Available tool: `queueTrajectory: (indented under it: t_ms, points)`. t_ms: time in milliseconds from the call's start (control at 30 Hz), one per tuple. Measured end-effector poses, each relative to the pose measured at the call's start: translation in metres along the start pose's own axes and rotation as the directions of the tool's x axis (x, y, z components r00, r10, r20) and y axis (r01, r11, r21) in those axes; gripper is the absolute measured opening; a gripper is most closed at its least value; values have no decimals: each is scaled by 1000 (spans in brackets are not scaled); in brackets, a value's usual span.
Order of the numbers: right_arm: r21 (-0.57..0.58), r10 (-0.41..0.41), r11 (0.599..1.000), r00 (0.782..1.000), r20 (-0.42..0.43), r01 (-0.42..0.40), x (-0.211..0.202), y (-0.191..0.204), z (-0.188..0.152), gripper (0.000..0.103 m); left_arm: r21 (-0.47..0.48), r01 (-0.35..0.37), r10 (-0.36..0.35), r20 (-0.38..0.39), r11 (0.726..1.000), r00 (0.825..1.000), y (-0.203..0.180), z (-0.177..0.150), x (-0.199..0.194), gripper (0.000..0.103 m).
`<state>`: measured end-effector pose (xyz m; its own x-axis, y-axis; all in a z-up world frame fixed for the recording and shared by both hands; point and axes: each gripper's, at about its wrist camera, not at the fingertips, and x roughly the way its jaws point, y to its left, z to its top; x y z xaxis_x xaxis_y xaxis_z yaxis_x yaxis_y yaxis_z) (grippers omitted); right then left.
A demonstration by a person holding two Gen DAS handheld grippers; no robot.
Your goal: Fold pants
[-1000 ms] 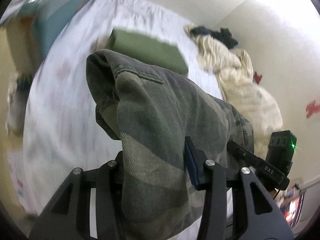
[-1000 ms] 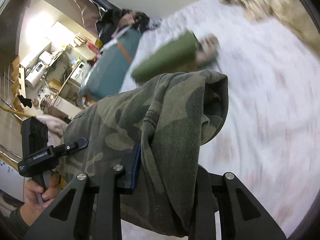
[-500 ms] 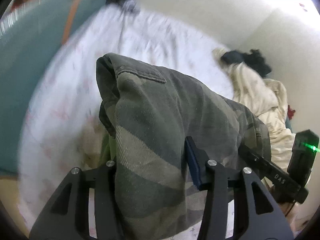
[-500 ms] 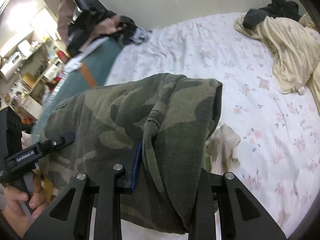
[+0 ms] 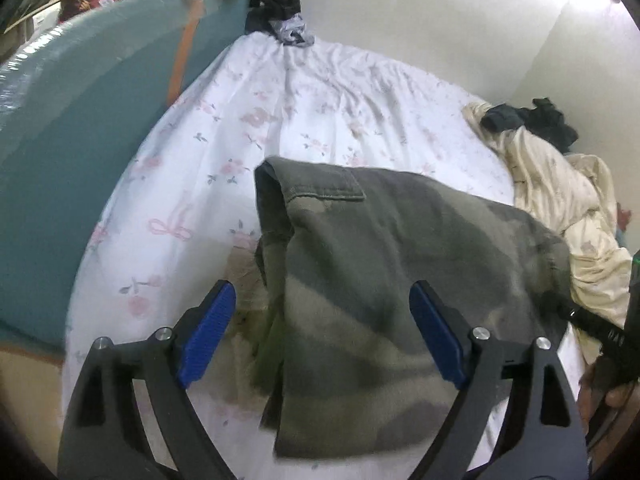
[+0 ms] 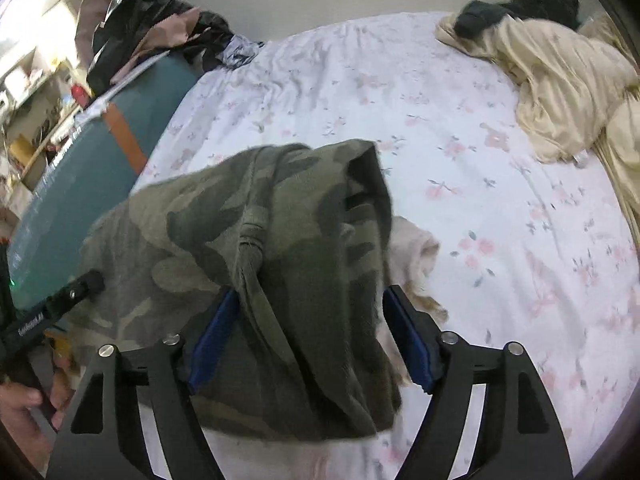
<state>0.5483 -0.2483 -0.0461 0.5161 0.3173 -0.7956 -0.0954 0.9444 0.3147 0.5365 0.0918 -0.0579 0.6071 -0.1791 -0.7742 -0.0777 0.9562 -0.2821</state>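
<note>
On the bed (image 5: 320, 92), folded camo pants (image 5: 380, 288) lie between the 2 hand-held grippers. The left hand-held gripper (image 5: 324, 332) and right hand-held gripper (image 6: 312, 332) have just been opening, both released, cloth between their spread blue pads (image 5: 208, 332).

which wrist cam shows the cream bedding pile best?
Right wrist: the cream bedding pile lies open across the upper right, folds sharp, dark garment on top. Left wrist shows it squeezed against the right edge, partly behind the camo pants.
</note>
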Motion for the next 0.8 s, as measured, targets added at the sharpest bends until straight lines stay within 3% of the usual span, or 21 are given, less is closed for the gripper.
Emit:
queueTrajectory:
  t_ms: [67,167,300,367,500,533,600,667,800]
  points:
    - [-3,-7,1000,1000,31,7,-18,0,-4,93,16,-15,15,22,1000,1000,2,-6,-17,87]
    - [-28,-10,1000,997,75,13,-54,9,-24,93,44,-60,54,114,997,992,5,-26,-59,87]
    - [-130,-11,991,990,139,30,-108,38,-78,93,67,-64,47,226,996,973,-1,-69,-122,87]
    - [-158,-13,987,987,161,39,-132,50,-103,94,68,-69,50,252,995,966,-5,-93,-151,87]
    - [-117,65,992,982,179,-44,-195,66,-161,95,94,-46,16,294,994,956,-27,-145,-220,87]
    - [-103,81,993,978,190,-63,-207,68,-171,95,96,-30,-1,308,995,952,-33,-158,-241,92]
    - [-90,66,995,968,242,-45,-247,78,-196,98,101,-5,-28,322,995,946,-44,-178,-274,102]
    - [-101,40,995,958,284,-11,-278,89,-217,103,116,17,-56,341,993,939,-54,-201,-312,103]
    - [-160,66,987,945,320,-15,-329,115,-259,103,141,7,-55,336,990,940,-63,-240,-360,103]
